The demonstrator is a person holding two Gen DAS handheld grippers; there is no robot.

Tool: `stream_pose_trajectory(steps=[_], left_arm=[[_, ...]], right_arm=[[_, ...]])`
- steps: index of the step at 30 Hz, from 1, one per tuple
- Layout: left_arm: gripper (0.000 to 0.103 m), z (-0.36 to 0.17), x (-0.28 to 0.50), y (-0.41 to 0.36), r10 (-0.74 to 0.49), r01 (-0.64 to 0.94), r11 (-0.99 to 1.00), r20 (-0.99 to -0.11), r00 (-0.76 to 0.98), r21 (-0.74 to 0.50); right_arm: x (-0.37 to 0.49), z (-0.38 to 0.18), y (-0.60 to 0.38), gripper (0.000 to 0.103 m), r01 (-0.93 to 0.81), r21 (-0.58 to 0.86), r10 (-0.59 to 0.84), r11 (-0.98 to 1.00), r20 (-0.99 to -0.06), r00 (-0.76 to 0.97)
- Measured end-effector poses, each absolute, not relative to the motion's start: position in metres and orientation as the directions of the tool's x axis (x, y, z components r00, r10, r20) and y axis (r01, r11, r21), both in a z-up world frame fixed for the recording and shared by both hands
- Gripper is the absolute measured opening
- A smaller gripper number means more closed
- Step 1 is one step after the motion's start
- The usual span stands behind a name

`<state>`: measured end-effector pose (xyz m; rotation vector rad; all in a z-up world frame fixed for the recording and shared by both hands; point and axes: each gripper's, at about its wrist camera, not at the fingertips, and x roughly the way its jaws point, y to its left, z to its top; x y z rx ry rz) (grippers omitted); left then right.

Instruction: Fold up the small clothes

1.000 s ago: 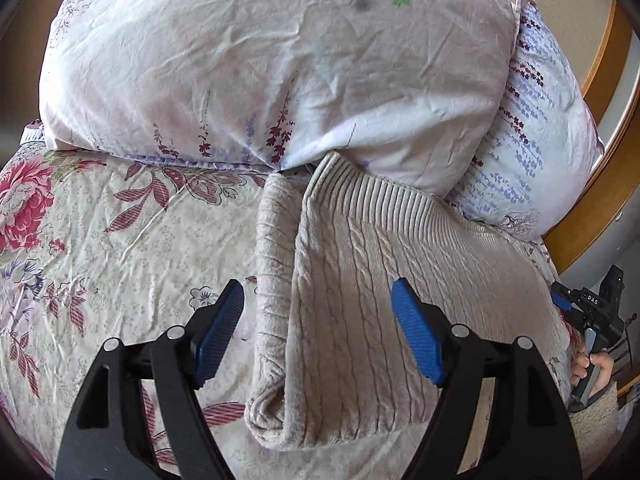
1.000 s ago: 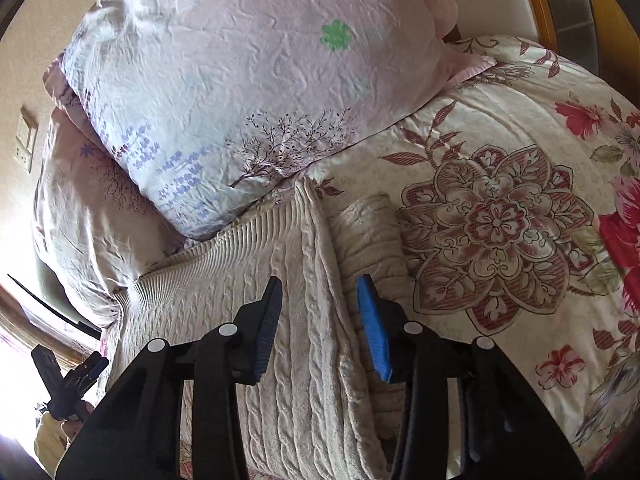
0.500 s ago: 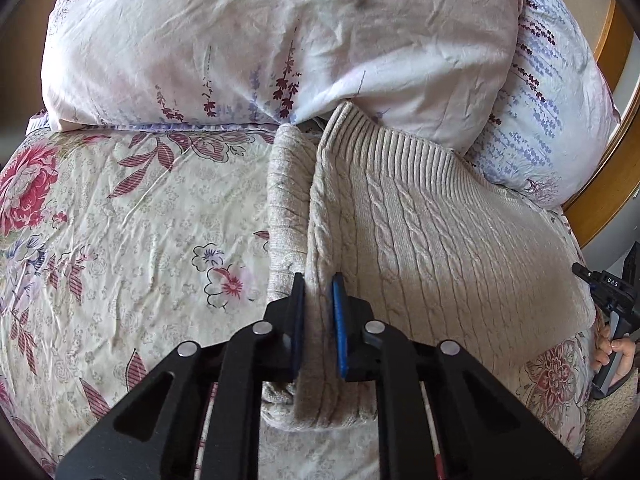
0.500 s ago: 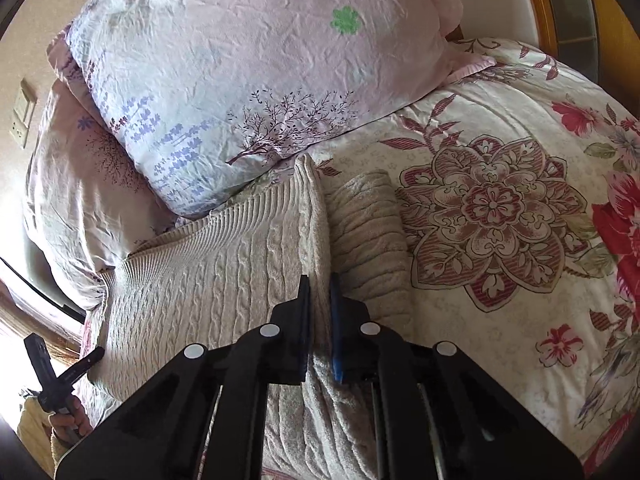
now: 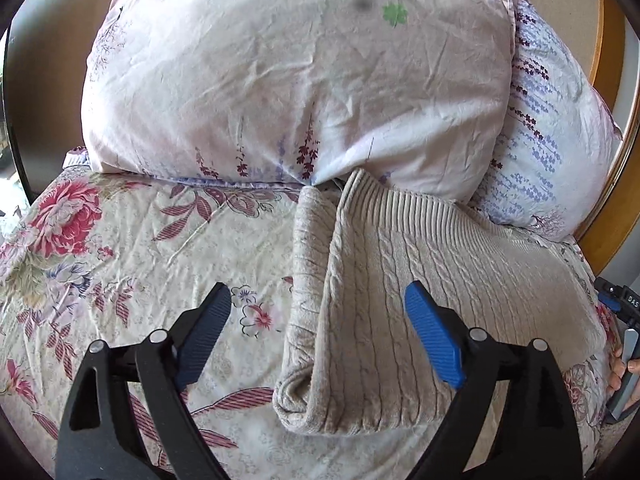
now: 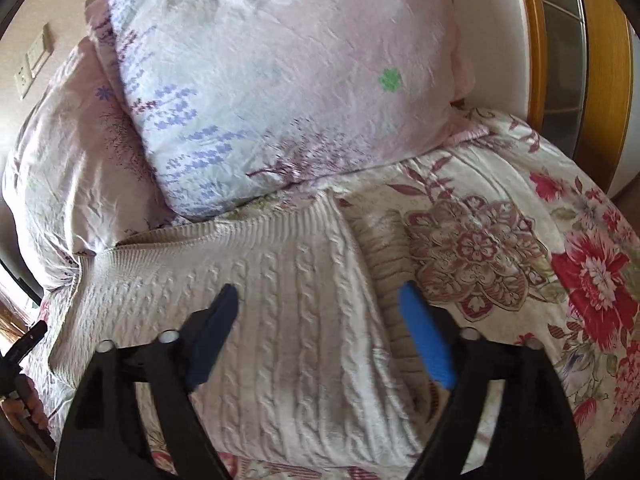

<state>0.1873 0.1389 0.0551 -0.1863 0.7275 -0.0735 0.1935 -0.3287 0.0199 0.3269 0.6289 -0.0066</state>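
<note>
Both claws, left claw and right claw, gape above folded sweater.

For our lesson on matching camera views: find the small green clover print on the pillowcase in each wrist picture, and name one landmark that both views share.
Left wrist view: the green clover print sits upper right of centre, near the top of the big pillow.
Right wrist view: the clover sits right of centre, on the same pillow's right half.
Shared landmark: the folded cable-knit sweater lying against the pillow's lower edge.
</note>
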Motion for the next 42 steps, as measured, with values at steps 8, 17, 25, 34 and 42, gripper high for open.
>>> stream_pose_trajectory(steps=[8, 17, 25, 34, 42], left_arm=[[0.101, 0.042, 0.211, 0.135, -0.066, -0.08, 0.982, -0.711, 0.7, -0.169], [0.101, 0.032, 0.217, 0.136, -0.031, -0.118, 0.982, -0.739, 0.673, -0.15], [0.101, 0.024, 0.223, 0.14, -0.126, -0.088, 0.969, -0.769, 0.627, -0.23], [0.101, 0.036, 0.249, 0.129, -0.072, -0.028, 0.994, -0.809, 0.583, -0.108], [0.101, 0.021, 0.283, 0.135, -0.112, -0.05, 0.987, -0.882, 0.457, -0.152]], right_arm=[[0.238, 0.021, -0.237, 0.102, 0.047, 0.139, 0.066, 0.989, -0.709, 0.702], [0.257, 0.004, -0.206, 0.102, 0.014, 0.152, 0.101, 0.988, -0.722, 0.685], [0.261, -0.012, -0.191, 0.102, 0.059, 0.067, 0.012, 0.996, -0.753, 0.658], [0.27, -0.016, -0.186, 0.102, 0.039, 0.038, 0.004, 0.999, -0.769, 0.639], [0.269, -0.018, -0.184, 0.102, 0.041, 0.036, 0.001, 0.999, -0.762, 0.648]])
